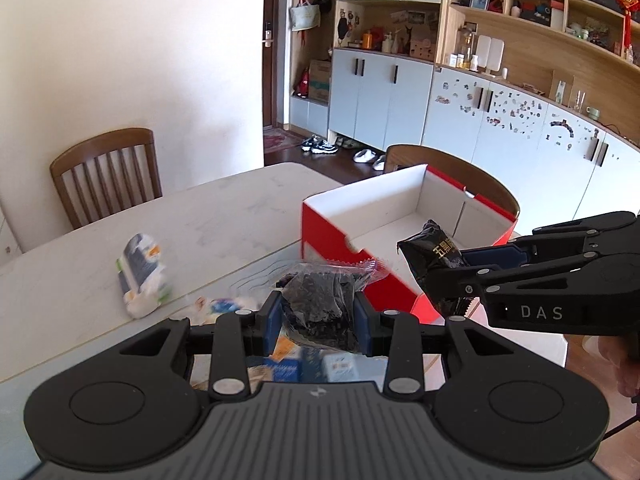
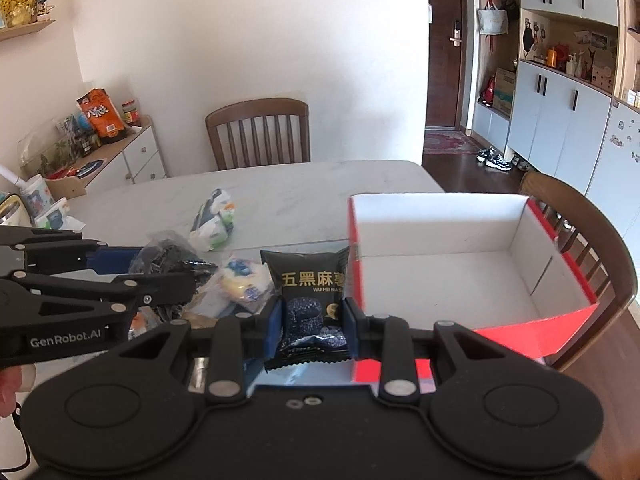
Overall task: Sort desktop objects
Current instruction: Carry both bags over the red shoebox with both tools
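Note:
My left gripper (image 1: 318,318) is shut on a clear bag of black bits (image 1: 320,300), held above the table; it also shows in the right wrist view (image 2: 168,258). My right gripper (image 2: 312,322) is shut on a black snack packet (image 2: 310,300) with gold lettering, held just left of the red-and-white box (image 2: 440,236). In the left wrist view the right gripper (image 1: 448,276) holds that packet (image 1: 434,252) over the box's near edge (image 1: 344,224). The box's white inside is bare.
A white-and-blue packet (image 1: 140,276) lies on the marble table (image 1: 224,208), also seen in the right wrist view (image 2: 214,220). More small packets (image 2: 244,280) lie under the grippers. Wooden chairs (image 2: 260,132) stand behind and right of the table.

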